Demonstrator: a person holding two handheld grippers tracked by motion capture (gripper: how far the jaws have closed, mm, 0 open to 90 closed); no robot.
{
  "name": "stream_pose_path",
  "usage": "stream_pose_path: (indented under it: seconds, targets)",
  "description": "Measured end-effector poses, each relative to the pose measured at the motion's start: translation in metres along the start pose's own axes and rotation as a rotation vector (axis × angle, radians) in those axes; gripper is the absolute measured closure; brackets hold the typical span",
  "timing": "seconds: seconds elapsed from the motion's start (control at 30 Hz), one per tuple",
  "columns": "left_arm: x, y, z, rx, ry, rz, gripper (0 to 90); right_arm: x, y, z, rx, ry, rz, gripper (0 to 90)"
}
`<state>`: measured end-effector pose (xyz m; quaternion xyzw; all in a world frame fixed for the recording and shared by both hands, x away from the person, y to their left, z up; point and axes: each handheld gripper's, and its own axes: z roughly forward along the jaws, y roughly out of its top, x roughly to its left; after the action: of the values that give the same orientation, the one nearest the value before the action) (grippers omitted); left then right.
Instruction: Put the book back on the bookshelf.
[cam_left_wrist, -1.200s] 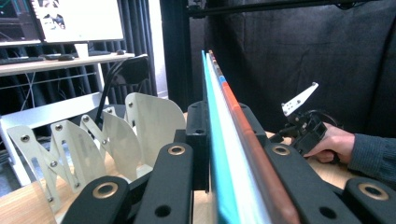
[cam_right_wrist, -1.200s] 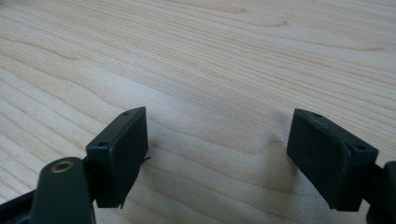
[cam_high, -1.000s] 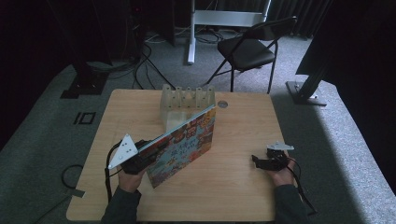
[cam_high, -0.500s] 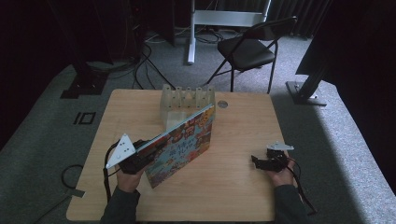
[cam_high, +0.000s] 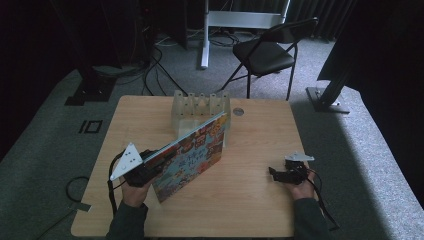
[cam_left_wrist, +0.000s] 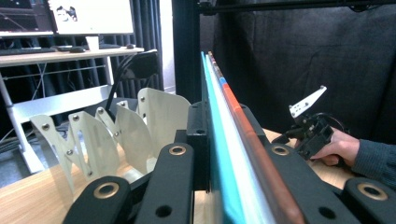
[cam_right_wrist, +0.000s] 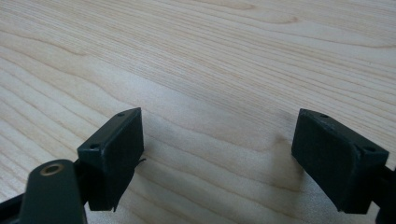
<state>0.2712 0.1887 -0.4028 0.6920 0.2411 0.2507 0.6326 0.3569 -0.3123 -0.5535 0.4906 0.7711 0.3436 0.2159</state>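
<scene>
The left tongs (cam_high: 150, 167) were clamped on a colourful book (cam_high: 192, 152) held on edge, its long axis running toward the slotted rack (cam_high: 200, 107) at one o'clock, just beyond its far corner. At three o'clock, well apart, the right tongs (cam_high: 282, 174) rested agape on bare desk (cam_high: 250, 200).

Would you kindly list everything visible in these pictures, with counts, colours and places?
Table: one, light wood, centre.
Rack: one, off-white, slotted, at the table's far edge.
Book: one, colourful cover, clamped in the left tool, far end at the rack.
Disc: one, small, grey, right of the rack.
Chair: one, black, folding, beyond the table.
Cables: several, black, on the floor.
Left tool: black, shut on the book.
Right tool: black, open, low over bare table.
</scene>
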Motion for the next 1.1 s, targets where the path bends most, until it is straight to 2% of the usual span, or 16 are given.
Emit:
stream_pose_path:
  seconds: [1.1]
  targets:
    - [0.011,0.007,-0.026,0.016,0.08,-0.041,80.3,-0.001,0.0,0.0,0.0,0.006,-0.004,17.1]
